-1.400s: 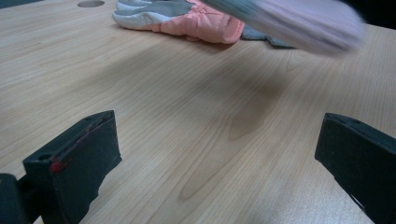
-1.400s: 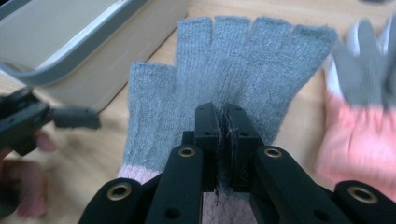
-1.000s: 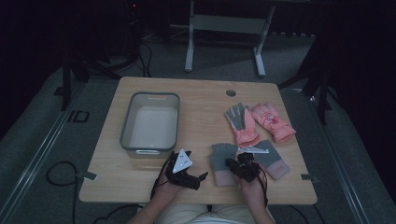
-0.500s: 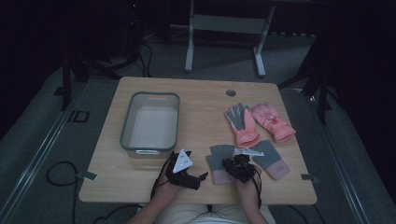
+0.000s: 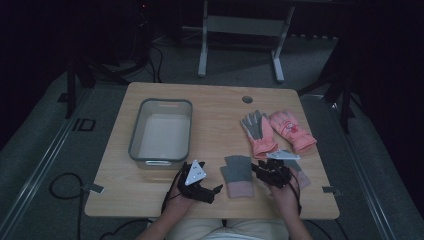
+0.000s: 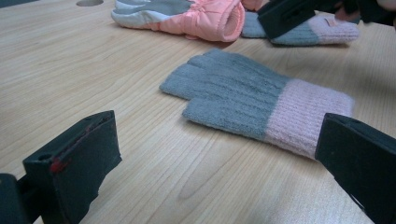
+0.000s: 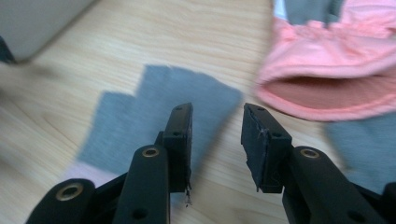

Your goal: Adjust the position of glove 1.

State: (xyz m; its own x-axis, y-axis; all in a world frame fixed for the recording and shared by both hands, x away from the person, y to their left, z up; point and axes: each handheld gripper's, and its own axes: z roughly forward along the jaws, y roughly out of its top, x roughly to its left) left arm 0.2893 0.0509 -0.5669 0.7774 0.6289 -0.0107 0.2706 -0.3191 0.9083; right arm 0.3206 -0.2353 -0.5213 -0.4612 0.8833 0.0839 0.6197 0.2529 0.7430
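At the bottom of the high view the left gripper (image 5: 216,190) rests low on the table (image 5: 215,107), its jaws spread wide and holding nothing. Just to its right lies the grey knit glove (image 5: 237,173), flat, pink cuff toward the bottom edge. Right of that glove, the right gripper (image 5: 256,168) hovers with its jaws partly apart, nothing between them; in its own view the glove's edge lies under the left jaw. A second grey glove (image 5: 295,167) sits partly under that hand. Farther up, right of centre, lie two pink gloves (image 5: 277,131); upper left of centre stands a clear tub (image 5: 161,134).
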